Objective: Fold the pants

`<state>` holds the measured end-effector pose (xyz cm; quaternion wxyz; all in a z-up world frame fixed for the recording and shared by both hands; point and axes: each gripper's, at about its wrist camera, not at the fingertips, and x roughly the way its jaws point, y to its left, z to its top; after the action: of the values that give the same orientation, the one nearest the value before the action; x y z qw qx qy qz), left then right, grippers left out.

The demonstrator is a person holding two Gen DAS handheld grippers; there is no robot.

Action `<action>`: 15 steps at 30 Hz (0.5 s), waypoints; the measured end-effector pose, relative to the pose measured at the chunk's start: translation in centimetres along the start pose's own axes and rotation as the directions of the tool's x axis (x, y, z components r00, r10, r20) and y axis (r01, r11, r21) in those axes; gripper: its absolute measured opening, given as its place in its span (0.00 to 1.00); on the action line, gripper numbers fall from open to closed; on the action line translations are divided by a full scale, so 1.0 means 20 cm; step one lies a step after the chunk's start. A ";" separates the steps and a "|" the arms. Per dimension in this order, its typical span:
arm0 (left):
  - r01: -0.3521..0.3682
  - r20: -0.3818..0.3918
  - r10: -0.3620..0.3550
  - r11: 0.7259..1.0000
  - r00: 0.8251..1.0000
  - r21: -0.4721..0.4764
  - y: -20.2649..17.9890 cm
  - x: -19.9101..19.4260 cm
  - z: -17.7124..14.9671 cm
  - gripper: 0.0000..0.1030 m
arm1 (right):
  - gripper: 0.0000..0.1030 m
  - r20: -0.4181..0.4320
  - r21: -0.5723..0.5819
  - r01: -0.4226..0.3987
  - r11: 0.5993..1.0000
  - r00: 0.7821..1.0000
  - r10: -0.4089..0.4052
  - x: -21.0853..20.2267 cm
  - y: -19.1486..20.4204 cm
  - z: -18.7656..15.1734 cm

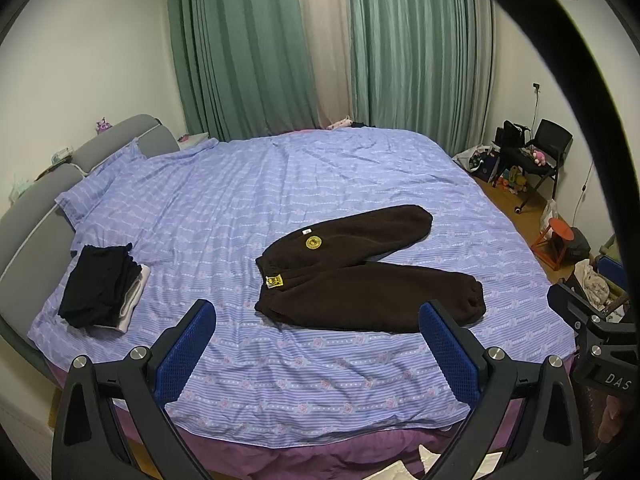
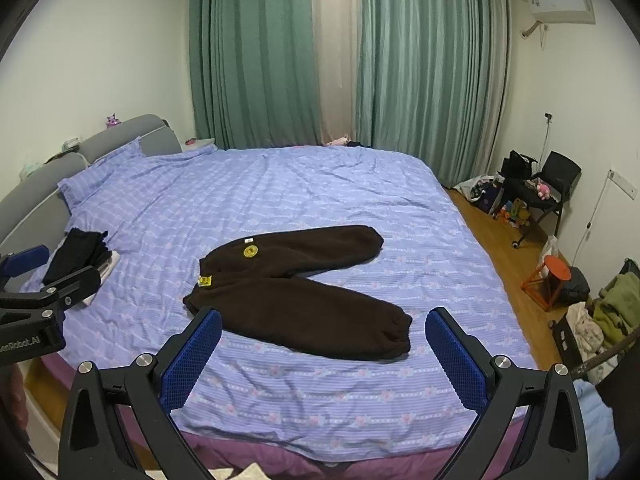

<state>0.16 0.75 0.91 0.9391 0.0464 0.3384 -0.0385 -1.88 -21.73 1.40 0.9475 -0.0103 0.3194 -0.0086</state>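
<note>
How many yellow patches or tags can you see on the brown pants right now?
2. On the brown pants, a round yellow badge sits on the far leg's hip, and a rectangular yellow tag sits at the waistband. The underside is hidden, so more are possible.

This is a bedroom in a home. A wide bed (image 2: 280, 208) with a lilac striped cover fills the middle, its grey padded headboard (image 2: 120, 136) at nine o'clock with a matching pillow (image 2: 100, 176) beside it. Long green curtains (image 2: 420, 72) hang at twelve o'clock, and an air conditioner (image 2: 560, 4) sits high on the wall at one o'clock. At three o'clock, on the wooden floor (image 2: 492, 240), stand a black chair (image 2: 556, 184) with toys (image 2: 516, 210) under it and an orange stool (image 2: 548, 280). Folded dark clothes (image 1: 100, 284) lie on the bed near the headboard.
</note>
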 end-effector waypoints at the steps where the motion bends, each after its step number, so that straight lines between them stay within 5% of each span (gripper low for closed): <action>1: 0.001 -0.001 -0.001 1.000 1.000 -0.001 0.01 0.00 0.00 1.00 | 1.00 0.000 0.000 0.000 1.000 1.000 0.000 0.00 0.00 -0.01; 15: 0.001 -0.008 -0.001 1.000 1.000 -0.006 0.01 0.01 0.01 1.00 | 1.00 0.001 -0.005 -0.006 1.000 1.000 0.006 0.00 0.01 -0.01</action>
<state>0.45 0.84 1.07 0.9379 0.0437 0.3421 -0.0381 -1.98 -21.52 1.30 0.9477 -0.0116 0.3190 -0.0051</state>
